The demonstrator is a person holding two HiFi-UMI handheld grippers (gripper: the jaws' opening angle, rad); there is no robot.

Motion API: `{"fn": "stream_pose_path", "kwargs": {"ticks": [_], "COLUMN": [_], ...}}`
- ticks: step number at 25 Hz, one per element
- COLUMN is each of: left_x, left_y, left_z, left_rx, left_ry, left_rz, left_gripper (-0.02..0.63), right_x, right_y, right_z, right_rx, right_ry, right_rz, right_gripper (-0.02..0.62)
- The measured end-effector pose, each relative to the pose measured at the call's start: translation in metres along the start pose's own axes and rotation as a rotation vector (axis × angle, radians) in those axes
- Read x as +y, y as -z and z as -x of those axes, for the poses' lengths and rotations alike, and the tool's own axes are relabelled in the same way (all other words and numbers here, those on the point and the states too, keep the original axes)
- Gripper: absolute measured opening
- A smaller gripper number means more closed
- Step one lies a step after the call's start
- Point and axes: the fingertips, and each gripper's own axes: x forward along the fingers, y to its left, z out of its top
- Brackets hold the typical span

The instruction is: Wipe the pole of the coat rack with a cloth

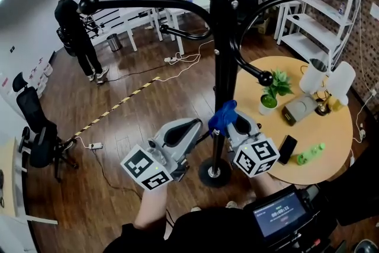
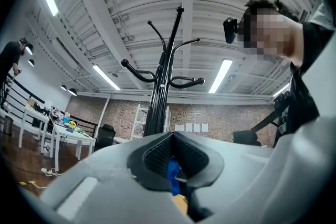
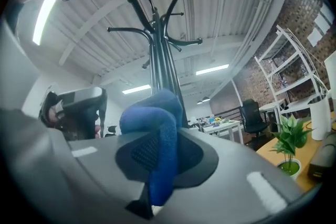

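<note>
Right gripper view: tongs [image 3: 159, 161] pinch cloth [image 3: 153, 119].

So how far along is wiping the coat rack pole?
Done: the right gripper has the blue cloth clamped. In hand: the cloth sits against the pole, low near the base. Left: the long stretch above; what is already wiped doesn't show.

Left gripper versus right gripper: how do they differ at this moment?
The right gripper is shut on the blue cloth, while the left gripper has its jaws together on nothing. The right gripper holds the cloth at the pole; the left gripper sits beside it, off the pole. Both are low by the pole, pointing upward.
</note>
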Motion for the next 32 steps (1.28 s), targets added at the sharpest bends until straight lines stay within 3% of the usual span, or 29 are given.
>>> {"fn": "stream_pose_path", "kwargs": {"ticks": [11, 21, 27, 32], "left_x": [-0.006, -0.001, -0.002, 0.0], "left_y": [0.01, 0.02, 0.021, 0.022], "left_z": [-0.006, 0.0, 0.002, 0.004], "left_rx": [0.033, 0.058, 0.061, 0.061], "left_ry": [0.021, -0.009, -0.013, -0.015], "left_rz": [0.014, 0.027, 0.038, 0.042], "left_gripper": [0.0, 0.0, 0.0, 0.0], "right_x": [-0.016, -0.036, -0.031, -0.017], "right_y": [0.076, 0.131, 0.123, 0.067], "right_z": [0.008, 0.014, 0.016, 0.009], "right_rx": [0.155, 0.26, 0.26, 0.164], "right_ry": [0.083, 0.128, 0.124, 0.097], "right_rz": [0.01, -0.078, -0.107, -0.09], "right_gripper": [0.048, 0.048, 0.048, 0.048]}}
